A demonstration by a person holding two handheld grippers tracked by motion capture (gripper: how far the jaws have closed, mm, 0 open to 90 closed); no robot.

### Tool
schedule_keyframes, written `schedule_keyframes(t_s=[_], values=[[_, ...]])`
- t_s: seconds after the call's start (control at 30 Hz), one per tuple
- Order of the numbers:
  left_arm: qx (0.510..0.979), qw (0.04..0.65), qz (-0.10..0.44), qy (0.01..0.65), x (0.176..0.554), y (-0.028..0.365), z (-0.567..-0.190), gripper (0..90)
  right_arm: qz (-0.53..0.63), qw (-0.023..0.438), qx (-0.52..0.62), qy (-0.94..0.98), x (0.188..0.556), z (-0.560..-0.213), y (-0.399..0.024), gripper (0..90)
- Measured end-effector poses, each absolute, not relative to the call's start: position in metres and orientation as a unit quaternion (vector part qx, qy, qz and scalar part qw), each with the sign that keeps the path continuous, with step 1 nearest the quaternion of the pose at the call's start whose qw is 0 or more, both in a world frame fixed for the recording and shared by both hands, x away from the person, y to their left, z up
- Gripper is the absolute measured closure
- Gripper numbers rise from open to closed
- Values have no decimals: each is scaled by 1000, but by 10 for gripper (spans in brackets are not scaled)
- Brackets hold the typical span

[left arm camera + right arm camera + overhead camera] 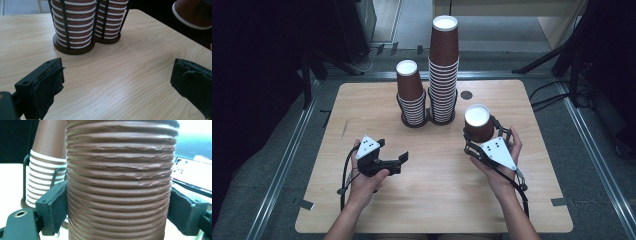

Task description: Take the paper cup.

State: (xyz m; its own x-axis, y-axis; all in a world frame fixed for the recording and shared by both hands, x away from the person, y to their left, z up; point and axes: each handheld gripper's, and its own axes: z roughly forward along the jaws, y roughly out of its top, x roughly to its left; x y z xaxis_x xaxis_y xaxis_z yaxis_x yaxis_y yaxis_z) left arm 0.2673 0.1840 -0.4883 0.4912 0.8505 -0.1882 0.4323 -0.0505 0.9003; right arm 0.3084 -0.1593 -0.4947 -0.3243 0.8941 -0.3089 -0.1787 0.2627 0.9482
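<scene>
Two stacks of upside-down brown paper cups, a short stack (410, 92) and a tall stack (443, 65), stand in a black wire holder (415, 123) at the back middle of the wooden table (437, 200). My right gripper (485, 133) is shut on a single ribbed brown cup (478, 125), held bottom up to the right of the stacks. Both pads (56, 205) press its sides (120, 182). That cup (193, 15) seems to hang just above the table. My left gripper (393, 150) is open at the front left, with only bare table between its jaws (120, 77). It faces the holder's base (75, 48).
A small dark round mark (466, 94) lies on the table behind the held cup. Tripod legs (547, 57) and cables (544, 92) stand on the floor beyond the table's back right. A lit screen (192, 172) shows off to the right.
</scene>
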Motion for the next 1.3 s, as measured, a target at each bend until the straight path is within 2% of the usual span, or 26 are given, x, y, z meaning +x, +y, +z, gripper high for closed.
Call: schedule_keyframes(t_s=[0.87,1.3], values=[[710,532,173,427,259,157,-484,0,449,553,141,687,291,-525,-105,137],[724,538,157,402,255,144,-483,0,430,555,66,709,279,-538,-79,137]])
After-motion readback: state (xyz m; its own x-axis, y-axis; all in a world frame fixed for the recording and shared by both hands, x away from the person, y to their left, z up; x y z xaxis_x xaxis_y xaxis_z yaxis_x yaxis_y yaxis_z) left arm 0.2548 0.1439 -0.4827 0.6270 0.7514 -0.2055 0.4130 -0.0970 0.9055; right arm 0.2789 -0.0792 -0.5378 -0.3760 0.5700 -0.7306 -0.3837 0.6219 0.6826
